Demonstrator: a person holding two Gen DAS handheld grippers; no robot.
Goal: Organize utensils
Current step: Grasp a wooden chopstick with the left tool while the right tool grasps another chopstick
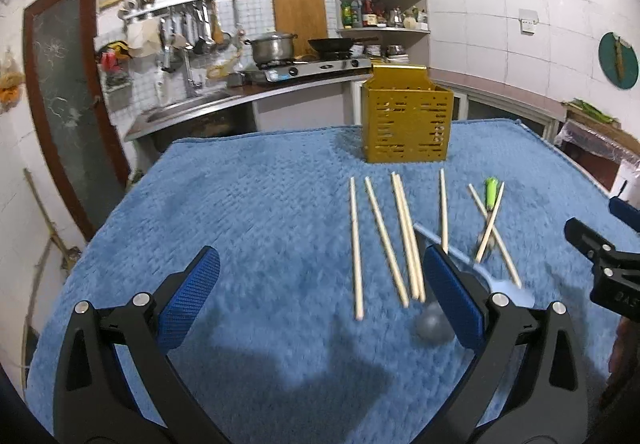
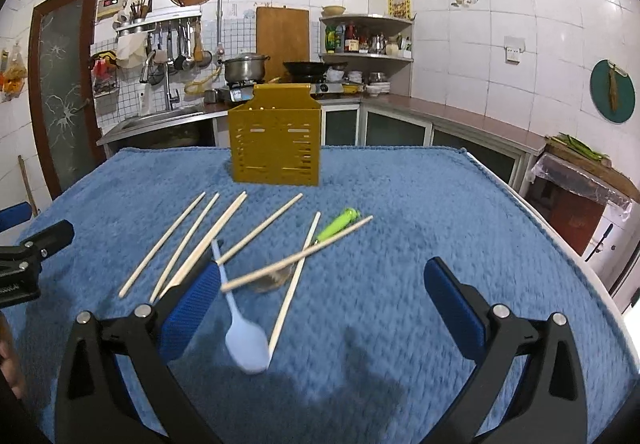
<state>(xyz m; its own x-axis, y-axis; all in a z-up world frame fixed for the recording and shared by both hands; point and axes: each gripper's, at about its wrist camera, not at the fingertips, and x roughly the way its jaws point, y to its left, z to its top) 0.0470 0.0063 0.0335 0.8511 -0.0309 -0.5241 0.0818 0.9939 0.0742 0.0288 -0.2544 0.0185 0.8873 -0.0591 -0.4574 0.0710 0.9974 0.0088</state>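
A yellow slotted utensil holder (image 1: 406,116) (image 2: 276,134) stands upright at the far side of the blue towel. In front of it lie several wooden chopsticks (image 1: 355,244) (image 2: 182,238), a pale blue spoon (image 2: 244,340) (image 1: 508,290) and a green-handled utensil (image 2: 338,224) (image 1: 490,192) under two crossed chopsticks. My left gripper (image 1: 320,260) is open and empty, above the towel left of the chopsticks. My right gripper (image 2: 322,276) is open and empty, above the spoon and the crossed chopsticks.
The blue towel (image 1: 240,204) (image 2: 440,212) covers the whole table; its edges drop off left, right and far. Behind are a kitchen counter with sink (image 2: 160,116), stove, pot (image 2: 244,68) and shelves. A door (image 1: 64,92) stands at the left.
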